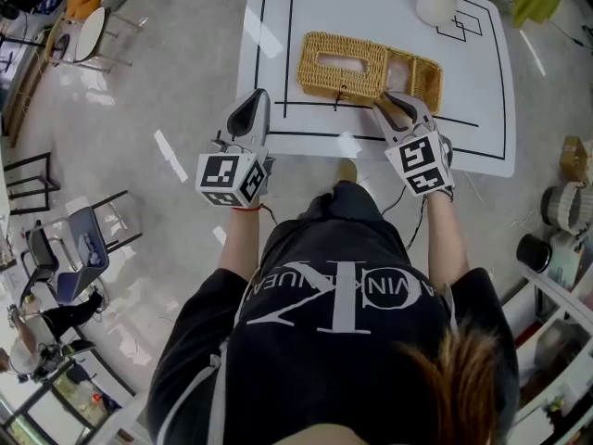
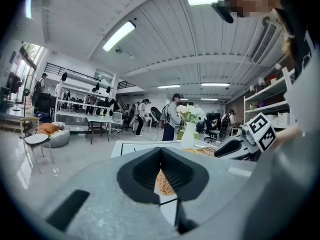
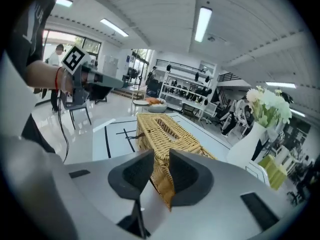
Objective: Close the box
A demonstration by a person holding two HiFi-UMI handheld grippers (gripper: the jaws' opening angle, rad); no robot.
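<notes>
A woven wicker box (image 1: 341, 63) with an oval slot in its top lies on the white table (image 1: 278, 26). Its hinged wicker panel (image 1: 419, 80) hangs open at the right end. My right gripper (image 1: 397, 108) sits at the panel's near edge. In the right gripper view that wicker edge (image 3: 162, 179) fills the gap between the pads, so my right gripper (image 3: 160, 156) is shut on it. My left gripper (image 1: 252, 109) hovers by the table's front left edge, apart from the box and holding nothing. Its pads meet in the left gripper view (image 2: 161, 151).
A white vase with flowers (image 1: 438, 3) stands at the table's far right, behind the box. Black lines mark the tabletop. Chairs (image 1: 83, 239) and a stool (image 1: 88, 31) stand on the floor to the left. Shelving (image 1: 556, 304) lines the right side.
</notes>
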